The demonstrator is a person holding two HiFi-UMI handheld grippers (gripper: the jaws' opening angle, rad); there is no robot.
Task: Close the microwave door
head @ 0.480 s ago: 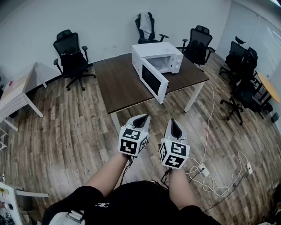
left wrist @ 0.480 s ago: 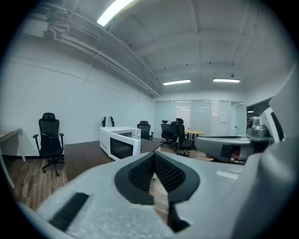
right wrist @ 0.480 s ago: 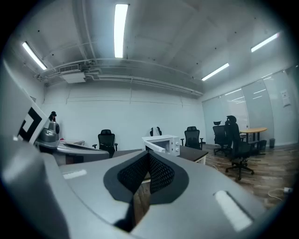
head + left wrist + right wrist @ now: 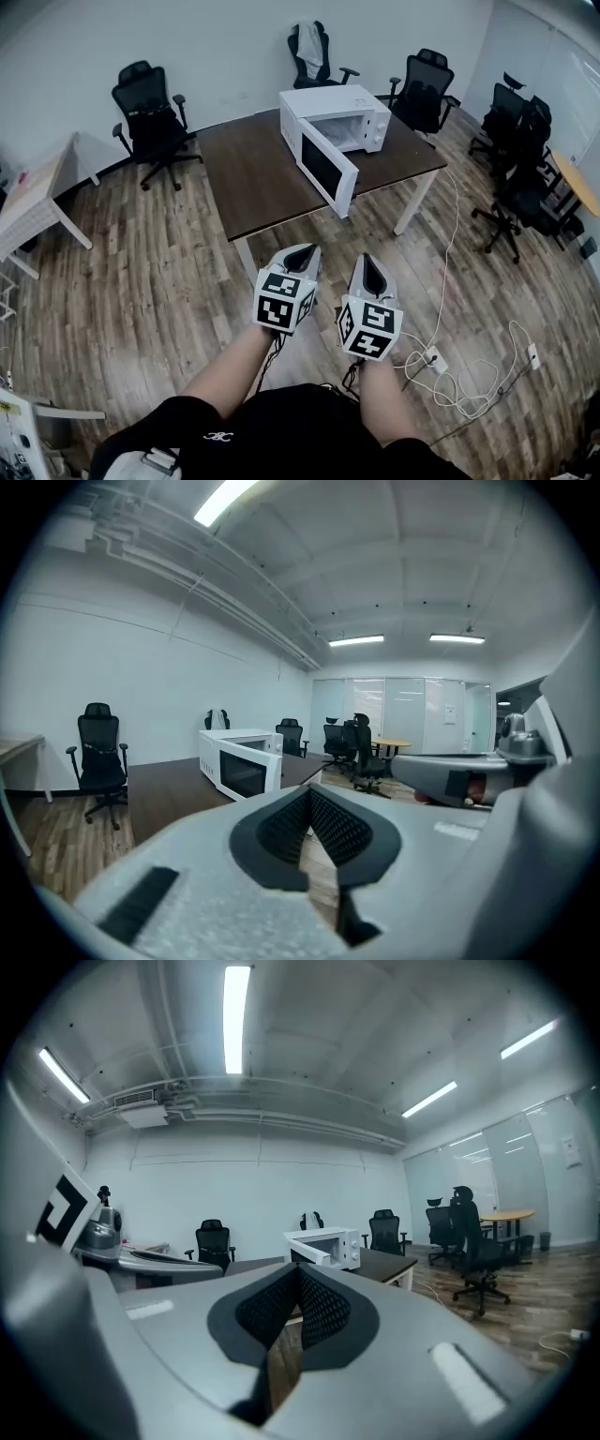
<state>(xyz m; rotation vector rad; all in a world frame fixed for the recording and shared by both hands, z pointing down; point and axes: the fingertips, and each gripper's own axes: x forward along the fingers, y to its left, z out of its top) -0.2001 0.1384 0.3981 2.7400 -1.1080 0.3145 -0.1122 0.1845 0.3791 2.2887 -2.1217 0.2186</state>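
Observation:
A white microwave (image 4: 349, 114) stands at the far right of a dark brown table (image 4: 253, 178). Its door (image 4: 326, 171), with a dark window, is swung wide open toward me. Both grippers are held side by side over the wooden floor, well short of the table. The left gripper (image 4: 300, 251) is shut and holds nothing, and the right gripper (image 4: 372, 262) is also shut and empty. The left gripper view has the microwave (image 4: 239, 763) far off beyond the left gripper (image 4: 309, 794). Past the right gripper (image 4: 298, 1274), the right gripper view shows the microwave (image 4: 328, 1244) with its door ajar.
Black office chairs stand behind the table (image 4: 148, 112) (image 4: 424, 92) and at the right (image 4: 514, 159). A white desk (image 4: 33, 202) is at the left. A power strip and white cables (image 4: 459, 380) lie on the floor at the right, near my feet.
The view has shifted very slightly. Both grippers stay side by side and the microwave door is still open.

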